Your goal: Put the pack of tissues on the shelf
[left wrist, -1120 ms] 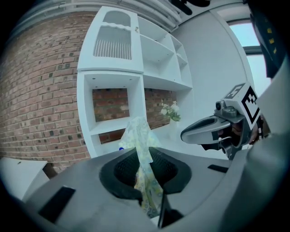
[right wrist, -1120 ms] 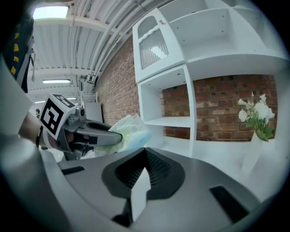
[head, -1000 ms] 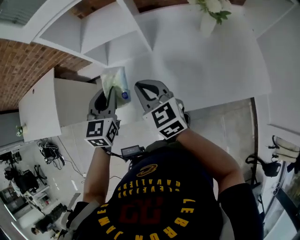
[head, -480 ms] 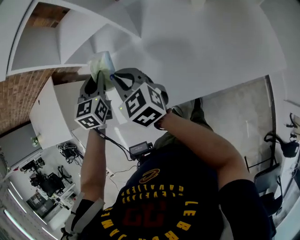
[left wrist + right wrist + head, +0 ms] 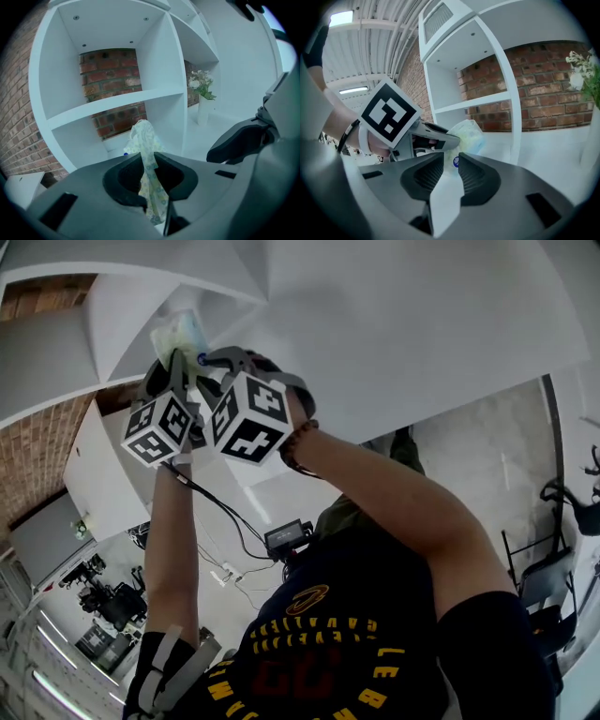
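Both tools are rising closer to the shelf (image 5: 117, 101) than a second ago. The left tool (image 5: 150, 157) is clamping the pack of tissues (image 5: 144, 140) just in front of the shelf. The right tool (image 5: 450, 161) is hanging beside it, its jaws slightly apart and empty.

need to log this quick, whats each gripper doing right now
left gripper: shut on the tissue pack
right gripper: jaws slightly apart, holding nothing
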Available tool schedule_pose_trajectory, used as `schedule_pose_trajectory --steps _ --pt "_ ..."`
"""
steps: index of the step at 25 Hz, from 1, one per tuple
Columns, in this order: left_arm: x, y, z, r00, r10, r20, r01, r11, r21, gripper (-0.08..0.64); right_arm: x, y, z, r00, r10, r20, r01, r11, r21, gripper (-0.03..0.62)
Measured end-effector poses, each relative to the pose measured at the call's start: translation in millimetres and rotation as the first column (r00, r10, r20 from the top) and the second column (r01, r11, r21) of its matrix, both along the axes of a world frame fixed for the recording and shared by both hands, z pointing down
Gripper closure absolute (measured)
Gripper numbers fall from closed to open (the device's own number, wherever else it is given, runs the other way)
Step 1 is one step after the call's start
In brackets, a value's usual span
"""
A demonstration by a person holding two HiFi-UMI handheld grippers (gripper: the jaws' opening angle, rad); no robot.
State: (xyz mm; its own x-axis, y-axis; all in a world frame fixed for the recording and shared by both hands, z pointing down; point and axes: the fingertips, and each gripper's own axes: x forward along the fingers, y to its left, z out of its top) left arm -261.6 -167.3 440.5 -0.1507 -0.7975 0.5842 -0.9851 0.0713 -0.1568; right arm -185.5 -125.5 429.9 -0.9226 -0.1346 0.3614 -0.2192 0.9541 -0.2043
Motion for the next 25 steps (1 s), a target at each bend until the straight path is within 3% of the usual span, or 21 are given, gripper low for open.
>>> schedule_pose_trajectory --steps 11,20,25 --pt "-9 -27 19 0.999 0.036 0.010 -0.036 0.998 -0.045 0.500 -25 -17 16 1.000 0.013 -0.028 -0.012 1.000 0.022 0.505" --pt "-20 -49 38 0.992 0.094 0.083 -0.087 0.993 -0.084 0.500 -25 -34 35 0.997 0.052 -0.049 -0.051 0.999 0.016 0.505" --pt "-37 -62 53 0.995 0.058 0.084 -0.050 0.993 -0.104 0.499 -17 -43 39 0.995 0.083 -0.058 -0.083 0.997 0.007 0.505"
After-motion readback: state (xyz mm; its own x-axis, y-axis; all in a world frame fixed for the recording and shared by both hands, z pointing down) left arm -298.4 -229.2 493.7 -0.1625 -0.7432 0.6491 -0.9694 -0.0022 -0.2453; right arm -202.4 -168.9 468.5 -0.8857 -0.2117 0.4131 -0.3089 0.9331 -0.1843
